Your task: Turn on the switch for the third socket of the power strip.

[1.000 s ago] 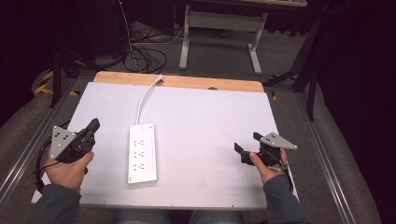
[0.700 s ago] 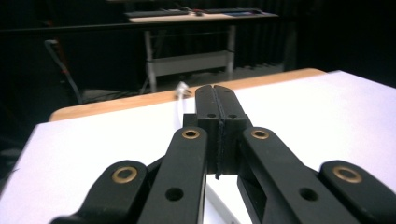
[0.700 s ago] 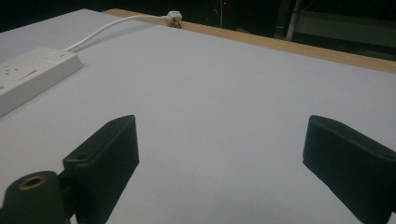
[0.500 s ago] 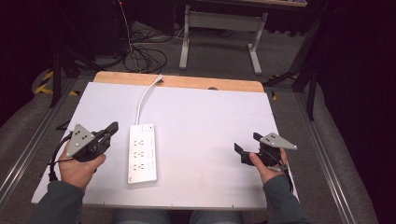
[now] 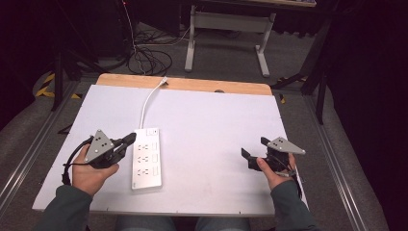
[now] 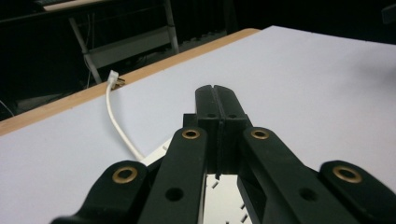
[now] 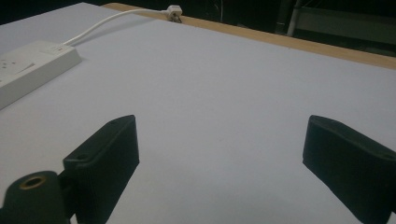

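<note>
A white power strip point(image 5: 146, 158) lies lengthwise on the white table top point(image 5: 211, 120), left of centre. Its white cord point(image 5: 149, 103) runs to a plug point(image 5: 164, 81) at the wooden far edge. My left gripper point(image 5: 130, 138) is shut with nothing in it, its tip at the strip's left edge. In the left gripper view the closed jaws point(image 6: 216, 95) hover over the strip point(image 6: 224, 191), with the cord point(image 6: 117, 125) to their left. My right gripper point(image 5: 254, 151) is open and empty near the table's right side. The right gripper view has the strip point(image 7: 28, 63) far to the left of that gripper point(image 7: 219, 144).
A wooden strip point(image 5: 187, 84) borders the far edge of the table. Behind it stand a grey metal frame point(image 5: 226, 33) and tangled black cables point(image 5: 144, 57) on the floor. Metal rails point(image 5: 332, 159) run along both sides of the table.
My left gripper has moved right, from the table's left edge up to the power strip, and now points at it. The right gripper has stayed put.
</note>
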Demonstrator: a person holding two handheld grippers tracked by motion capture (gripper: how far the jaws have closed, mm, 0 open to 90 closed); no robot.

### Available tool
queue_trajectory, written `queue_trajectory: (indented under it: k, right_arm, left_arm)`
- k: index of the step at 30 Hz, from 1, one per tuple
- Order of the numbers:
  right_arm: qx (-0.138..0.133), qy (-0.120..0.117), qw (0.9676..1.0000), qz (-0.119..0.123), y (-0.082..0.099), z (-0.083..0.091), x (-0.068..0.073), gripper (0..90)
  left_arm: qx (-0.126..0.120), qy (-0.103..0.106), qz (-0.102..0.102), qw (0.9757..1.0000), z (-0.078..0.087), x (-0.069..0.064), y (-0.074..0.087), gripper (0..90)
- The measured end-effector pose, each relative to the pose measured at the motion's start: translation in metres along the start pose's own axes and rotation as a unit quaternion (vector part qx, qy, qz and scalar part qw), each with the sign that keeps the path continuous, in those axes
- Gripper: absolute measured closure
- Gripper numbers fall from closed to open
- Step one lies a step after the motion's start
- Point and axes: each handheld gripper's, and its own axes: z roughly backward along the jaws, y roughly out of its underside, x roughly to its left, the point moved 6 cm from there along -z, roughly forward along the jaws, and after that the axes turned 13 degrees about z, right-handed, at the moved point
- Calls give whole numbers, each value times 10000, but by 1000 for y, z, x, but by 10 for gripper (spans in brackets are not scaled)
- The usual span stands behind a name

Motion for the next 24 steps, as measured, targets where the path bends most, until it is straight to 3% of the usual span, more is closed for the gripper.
queue_trajectory:
  k: [14, 24]
  right_arm:
    - [-8, -34, 9999, 95, -1, -1, 1, 117]
    - [-32, -59, 9999, 94, -2, -1, 2, 119]
  left_arm:
    - [512, 341, -321, 9976, -10, -10, 13, 900]
    - [746, 424, -462, 9952, -13, -14, 19, 900]
